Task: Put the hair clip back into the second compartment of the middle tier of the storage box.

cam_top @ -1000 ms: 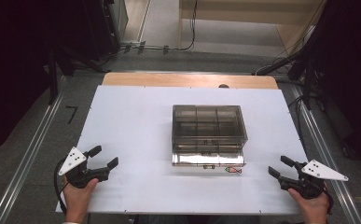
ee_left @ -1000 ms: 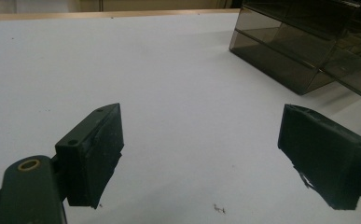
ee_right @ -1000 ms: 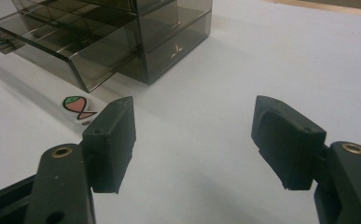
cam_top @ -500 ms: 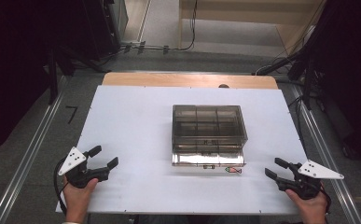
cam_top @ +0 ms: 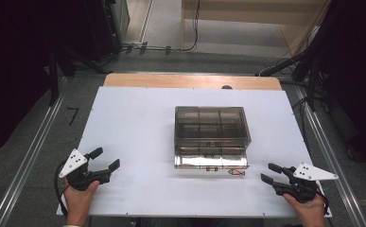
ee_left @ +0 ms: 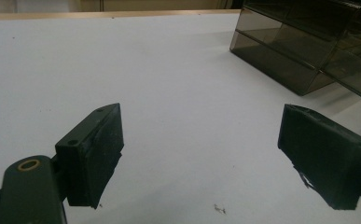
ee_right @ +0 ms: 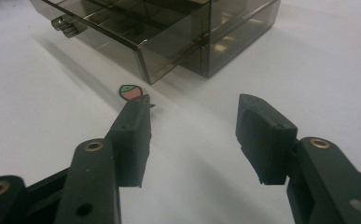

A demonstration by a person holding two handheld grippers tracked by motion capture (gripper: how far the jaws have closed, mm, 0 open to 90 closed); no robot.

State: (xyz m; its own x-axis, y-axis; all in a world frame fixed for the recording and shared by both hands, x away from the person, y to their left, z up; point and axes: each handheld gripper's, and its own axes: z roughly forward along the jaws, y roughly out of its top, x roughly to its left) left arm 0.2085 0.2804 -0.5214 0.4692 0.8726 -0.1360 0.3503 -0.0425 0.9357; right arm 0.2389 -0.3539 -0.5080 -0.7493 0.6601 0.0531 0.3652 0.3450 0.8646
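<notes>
Two claws rest at the near corners of the white bench point(cam_top: 138, 123), the left claw point(cam_top: 106, 159) and right claw point(cam_top: 271, 173) both with jaws apart and holding nothing. One smoky clear box point(cam_top: 211, 135) sits mid-bench, its drawer point(ee_right: 122, 39) pulled toward the person. One small fish-shaped sticker point(cam_top: 236, 172) lies just in front of the drawer, long axis across the bench, ahead-left of the nearer right claw.

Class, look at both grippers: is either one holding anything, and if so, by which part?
Nothing is held. The left gripper and the right gripper are both open over the bare white table.
</notes>
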